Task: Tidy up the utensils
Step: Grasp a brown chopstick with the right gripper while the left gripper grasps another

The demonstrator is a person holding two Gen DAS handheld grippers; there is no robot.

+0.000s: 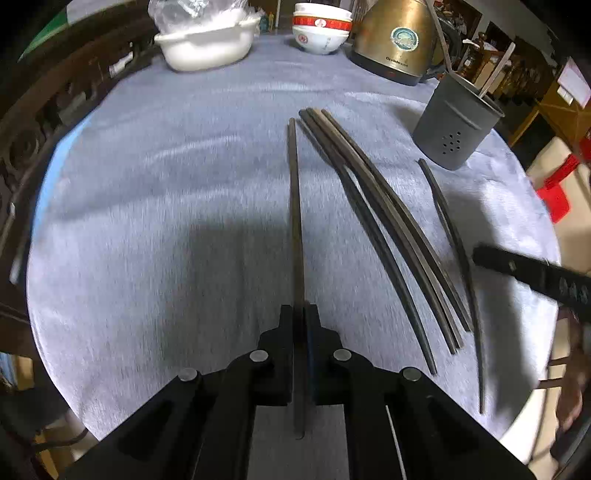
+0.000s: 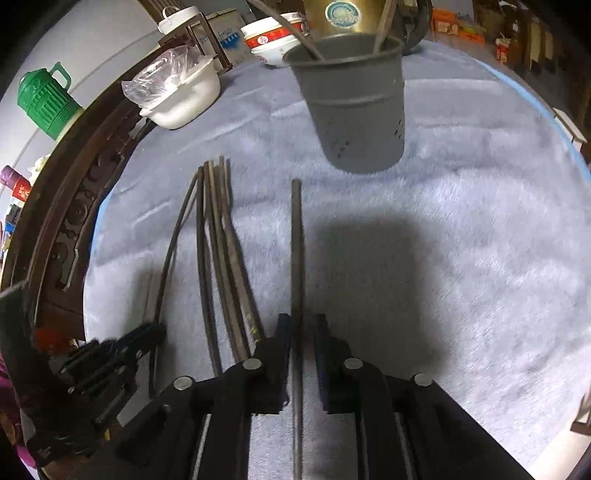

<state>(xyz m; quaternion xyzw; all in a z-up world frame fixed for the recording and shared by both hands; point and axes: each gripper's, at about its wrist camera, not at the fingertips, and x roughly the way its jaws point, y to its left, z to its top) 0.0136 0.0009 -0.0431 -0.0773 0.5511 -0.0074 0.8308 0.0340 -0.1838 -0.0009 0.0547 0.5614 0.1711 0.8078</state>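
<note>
My left gripper point(image 1: 300, 314) is shut on a dark chopstick point(image 1: 295, 221) that points straight ahead over the grey cloth. Three more chopsticks point(image 1: 384, 229) lie bundled to its right, and one point(image 1: 454, 243) lies apart near the grey utensil holder point(image 1: 456, 123), which has utensils standing in it. In the right wrist view my right gripper point(image 2: 303, 321) straddles a single chopstick point(image 2: 296, 251); a small gap shows beside the right finger. The holder point(image 2: 356, 107) stands just ahead. The bundle point(image 2: 221, 258) lies to the left, with my left gripper point(image 2: 110, 358) beyond it.
At the table's far edge stand a white pot with a plastic bag point(image 1: 207, 40), stacked red-and-white bowls point(image 1: 321, 29) and a brass kettle point(image 1: 395, 40). A green jug point(image 2: 46, 99) stands off the table at left. A dark carved wooden rail point(image 2: 74, 206) borders the table.
</note>
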